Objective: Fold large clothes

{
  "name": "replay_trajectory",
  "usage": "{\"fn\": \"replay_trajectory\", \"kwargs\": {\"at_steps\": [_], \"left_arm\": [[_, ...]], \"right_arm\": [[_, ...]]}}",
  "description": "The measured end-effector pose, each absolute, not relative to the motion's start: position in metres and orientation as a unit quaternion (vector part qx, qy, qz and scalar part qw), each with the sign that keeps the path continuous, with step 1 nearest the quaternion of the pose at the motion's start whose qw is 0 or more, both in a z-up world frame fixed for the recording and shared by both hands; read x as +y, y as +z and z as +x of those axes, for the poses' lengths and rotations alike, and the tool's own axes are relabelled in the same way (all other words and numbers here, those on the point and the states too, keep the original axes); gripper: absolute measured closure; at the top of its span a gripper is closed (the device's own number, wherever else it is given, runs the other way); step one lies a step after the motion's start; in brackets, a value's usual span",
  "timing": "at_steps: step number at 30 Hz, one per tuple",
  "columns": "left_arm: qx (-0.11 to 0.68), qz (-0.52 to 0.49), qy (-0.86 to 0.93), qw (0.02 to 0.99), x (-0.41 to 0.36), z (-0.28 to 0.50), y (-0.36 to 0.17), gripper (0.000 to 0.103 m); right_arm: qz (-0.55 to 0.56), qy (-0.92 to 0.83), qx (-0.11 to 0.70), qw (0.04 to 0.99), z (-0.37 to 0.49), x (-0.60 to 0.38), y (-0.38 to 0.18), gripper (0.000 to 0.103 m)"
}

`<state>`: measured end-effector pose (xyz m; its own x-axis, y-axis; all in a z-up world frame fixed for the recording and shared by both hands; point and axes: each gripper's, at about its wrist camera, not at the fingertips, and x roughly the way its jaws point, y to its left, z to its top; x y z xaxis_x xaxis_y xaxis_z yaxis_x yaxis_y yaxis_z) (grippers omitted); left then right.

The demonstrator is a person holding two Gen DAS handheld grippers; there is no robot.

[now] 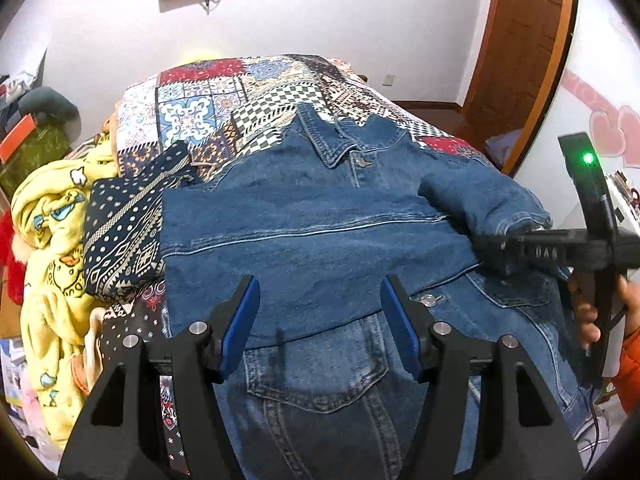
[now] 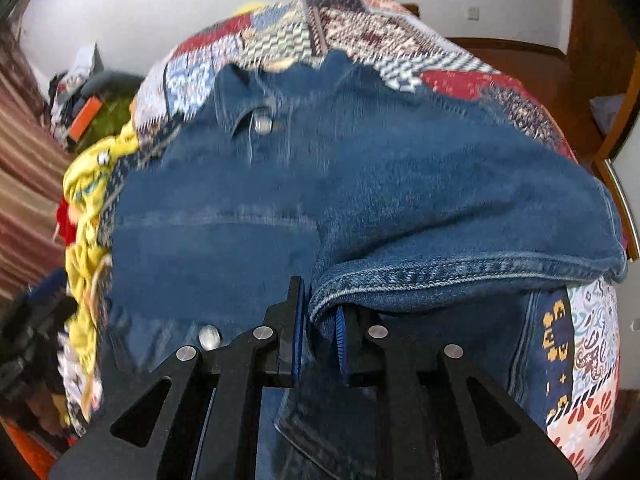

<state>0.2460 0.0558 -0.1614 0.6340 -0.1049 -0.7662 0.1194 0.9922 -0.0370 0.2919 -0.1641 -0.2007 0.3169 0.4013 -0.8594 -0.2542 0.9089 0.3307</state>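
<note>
**Meanwhile, a sleeve cuff in the right tongs, the left tongs spread wide**

Meanwhile, the denim jacket (image 1: 320, 220) lay spread across the patchwork bedspread (image 1: 224, 92), filling the middle of the left wrist view, its collar (image 1: 324, 140) pointing toward 12 o'clock. One sleeve (image 2: 460, 208) was folded over the body of the jacket, running from the shoulder near 1 o'clock down to its cuff at the centre of the right wrist view.

The right gripper (image 2: 320, 340) was clenched on that cuff: the stitched hem sat pinched between the blue pads (image 2: 298, 340), the jaws nearly together with denim between them. From the left wrist view the same gripper (image 1: 492, 248) entered at 3 o'clock, a green light on its body, with the person's hand (image 1: 592, 316) around the handle.

The left gripper (image 1: 320, 320) hovered at 6 o'clock above the jacket's lower front, its jaws released and wide apart, nothing between the blue pads (image 1: 240, 320). A chest pocket flap (image 1: 320, 392) showed between and just below them.

At 9 o'clock, beside the jacket, lay a dark patterned cloth (image 1: 124, 232) and, further out, a yellow cartoon blanket (image 1: 48, 248). A wooden door (image 1: 520, 40) stood at 1 o'clock.
</note>
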Motion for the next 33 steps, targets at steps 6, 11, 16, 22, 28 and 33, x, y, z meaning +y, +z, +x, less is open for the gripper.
{"fn": "replay_trajectory", "kwargs": {"at_steps": [6, 11, 16, 22, 28, 33], "left_arm": [[0.413, 0.022, -0.083, 0.906, 0.026, 0.258, -0.148, 0.041], [0.400, 0.046, -0.118, 0.908, -0.015, 0.275, -0.131, 0.041], [0.380, 0.081, -0.179, 0.904, -0.074, 0.294, -0.114, 0.041], [0.398, 0.126, -0.245, 0.875, -0.147, 0.324, -0.129, 0.038], [0.470, 0.151, -0.306, 0.814, -0.212, 0.350, -0.181, 0.038], [0.497, 0.218, -0.305, 0.783, -0.244, 0.352, -0.229, 0.040]], "right_arm": [[0.054, 0.230, 0.559, 0.795, 0.276, -0.179, -0.194, 0.067], [0.069, 0.206, 0.524, 0.824, 0.263, -0.209, -0.177, 0.062], [0.079, 0.109, 0.471, 0.872, 0.255, -0.272, -0.156, 0.059], [0.055, 0.012, 0.443, 0.895, 0.248, -0.318, -0.149, 0.055], [0.083, -0.024, 0.445, 0.892, 0.240, -0.344, -0.158, 0.037], [0.116, -0.045, 0.464, 0.877, 0.230, -0.357, -0.180, 0.036]]}}
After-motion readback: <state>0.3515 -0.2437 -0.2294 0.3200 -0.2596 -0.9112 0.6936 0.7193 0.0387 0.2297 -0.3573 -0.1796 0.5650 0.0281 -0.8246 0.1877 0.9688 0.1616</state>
